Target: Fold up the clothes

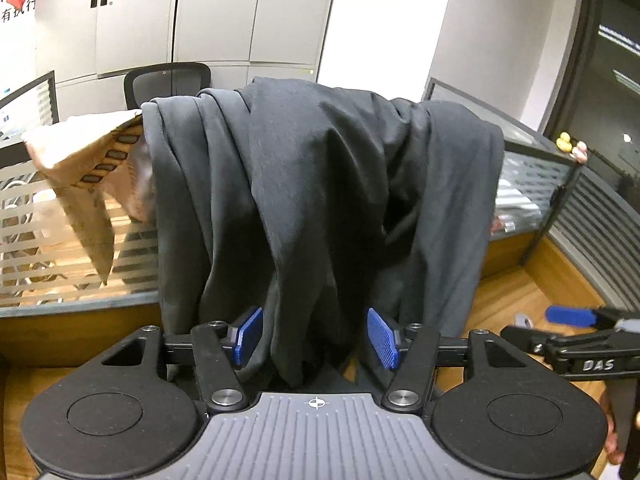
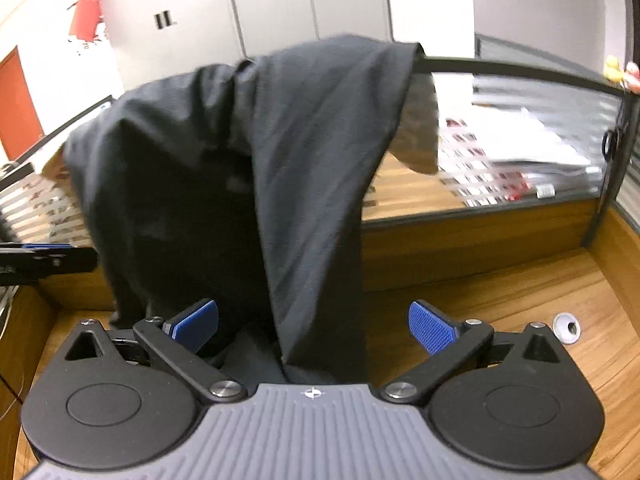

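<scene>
The dark garment (image 1: pixel 320 200) hangs draped over the top rail of the desk partition (image 2: pixel 520 70), its lower folds reaching down to the wooden desk (image 2: pixel 500 292) below the rail. The left gripper (image 1: pixel 316 338) has its jaws spread with cloth hanging between the pads, not pinched. The right gripper (image 2: pixel 312 326) stands wide apart around the garment's edge. Folding seems barely begun; the next move calls for grasping the cloth and lifting it off the rail

Gray cabinets (image 1: pixel 216 12) w/ black handles along the back wall. White wall (image 1: pixel 380 20) next to them, lit bright. Black chair (image 1: pixel 168 80) behind the glass divider (image 1: pixel 72 248). Wood desk (image 2: pixel 500 300) in front. Red door (image 2: pixel 16 108) far left.
</scene>
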